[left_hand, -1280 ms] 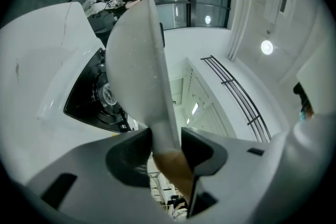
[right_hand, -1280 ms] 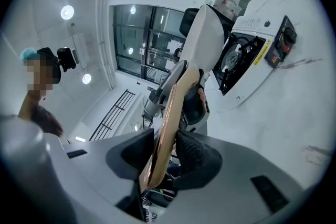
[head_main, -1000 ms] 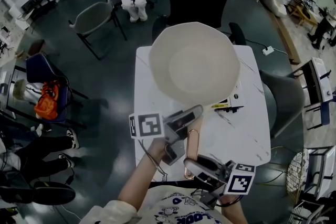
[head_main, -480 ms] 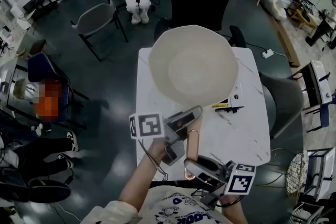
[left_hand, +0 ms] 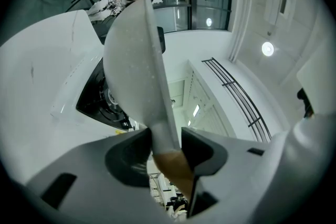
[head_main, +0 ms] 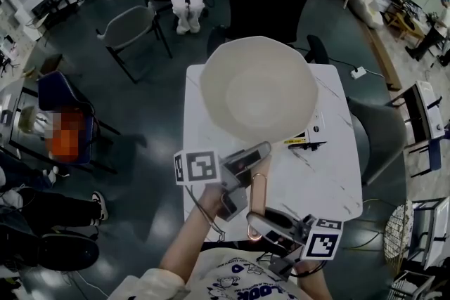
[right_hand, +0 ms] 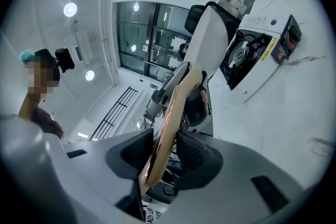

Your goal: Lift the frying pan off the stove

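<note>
While the frying pan (head_main: 259,88) hangs over the stove (head_main: 314,131) | left claw (head_main: 259,152) narrowly parted, clamped on handle (head_main: 257,194); right claw (head_main: 254,224) likewise, nearer | one frying pan; one stove; two claws

Partial print "LOOK" on white shirt (head_main: 239,277), yellow label (head_main: 295,141) on stove (head_main: 316,128) too small to read

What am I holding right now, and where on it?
The frying pan, by its handle: the left gripper grips where the handle meets the pan's neck, and the right gripper grips the wooden part nearer its end.
</note>
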